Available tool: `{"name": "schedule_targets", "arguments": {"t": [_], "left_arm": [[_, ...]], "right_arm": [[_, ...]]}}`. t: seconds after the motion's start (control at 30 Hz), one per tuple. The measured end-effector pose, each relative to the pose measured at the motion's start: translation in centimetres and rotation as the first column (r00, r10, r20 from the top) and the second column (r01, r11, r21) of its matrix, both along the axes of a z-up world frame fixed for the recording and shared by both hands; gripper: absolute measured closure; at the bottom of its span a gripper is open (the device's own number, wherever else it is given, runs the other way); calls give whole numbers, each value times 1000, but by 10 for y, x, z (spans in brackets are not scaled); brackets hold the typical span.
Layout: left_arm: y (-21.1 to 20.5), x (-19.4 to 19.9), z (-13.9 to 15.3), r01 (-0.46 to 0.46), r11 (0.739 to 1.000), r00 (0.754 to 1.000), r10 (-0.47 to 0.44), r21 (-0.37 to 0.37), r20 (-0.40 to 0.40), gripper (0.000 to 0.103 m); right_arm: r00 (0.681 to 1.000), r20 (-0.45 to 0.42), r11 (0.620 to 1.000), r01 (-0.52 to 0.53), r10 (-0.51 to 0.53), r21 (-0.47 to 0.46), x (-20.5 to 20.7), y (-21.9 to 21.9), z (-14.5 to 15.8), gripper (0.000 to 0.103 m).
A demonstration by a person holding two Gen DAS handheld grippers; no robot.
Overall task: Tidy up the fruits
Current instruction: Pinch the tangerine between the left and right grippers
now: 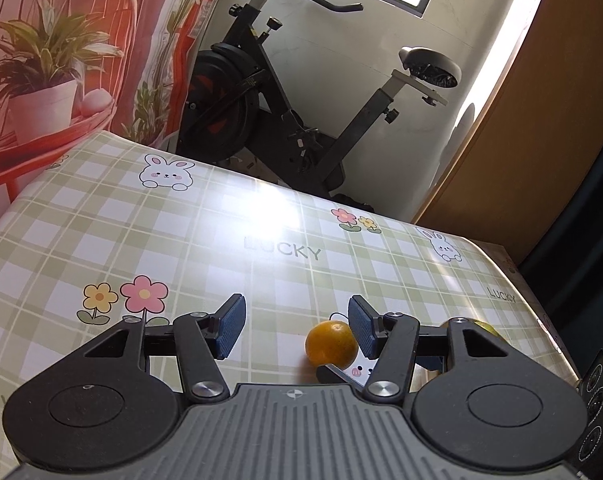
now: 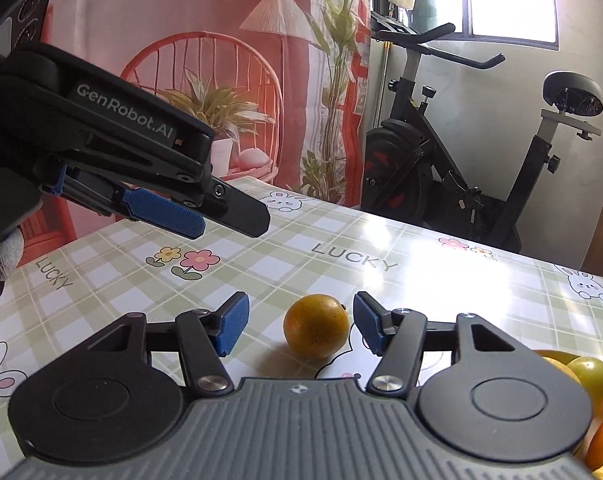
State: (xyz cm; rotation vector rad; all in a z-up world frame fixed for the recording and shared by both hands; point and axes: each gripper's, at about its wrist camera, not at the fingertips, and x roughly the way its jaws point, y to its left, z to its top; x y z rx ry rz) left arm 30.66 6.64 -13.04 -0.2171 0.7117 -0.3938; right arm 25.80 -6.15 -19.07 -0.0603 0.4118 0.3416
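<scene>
Centrally, a round orange citrus fruit with a dull, slightly mottled skin (image 2: 316, 326) sits on the bench covered in glossy green-checked cloth with bunnies and flowers (image 2: 381, 280), casting a soft shadow toward 7 o'clock. It lies between the spread blue-padded fingers of the right gripper (image 2: 297, 326), nearer the right-hand pad, touching neither; that gripper is wide open and level above the cloth. At 4 o'clock, a heap of more fruit, green, yellow and orange (image 2: 591, 376), shows partly behind the gripper's body. The left gripper (image 1: 296, 328) is also open; in its own view the orange fruit (image 1: 330, 343) rests just beside its right pad. Seen from the right wrist, it slants down from 10 o'clock, held in a gloved hand (image 2: 1, 216).
</scene>
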Motion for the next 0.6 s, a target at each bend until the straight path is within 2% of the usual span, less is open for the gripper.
{"name": "schedule_targets", "arguments": {"t": [0.17,0.43,0.5,0.6], "left_arm": [[-9,10,-11,45,999,998,-45,10,-43,44],[-20,28,-34,109,994,986,-111,-21,-125,44],[-21,30,-39,118,993,984,-120,-25,-135,44],[-22,32,-44,118,993,982,-120,-22,-143,44]], "right_arm": [[998,-32,999,48,-49,-23,13,7,-9,46],[992,-105,997,77,-76,8,26,-2,-15,47],[990,-122,997,70,-66,29,27,-6,-15,53],[989,-134,996,66,-59,52,27,-11,-16,57]]}}
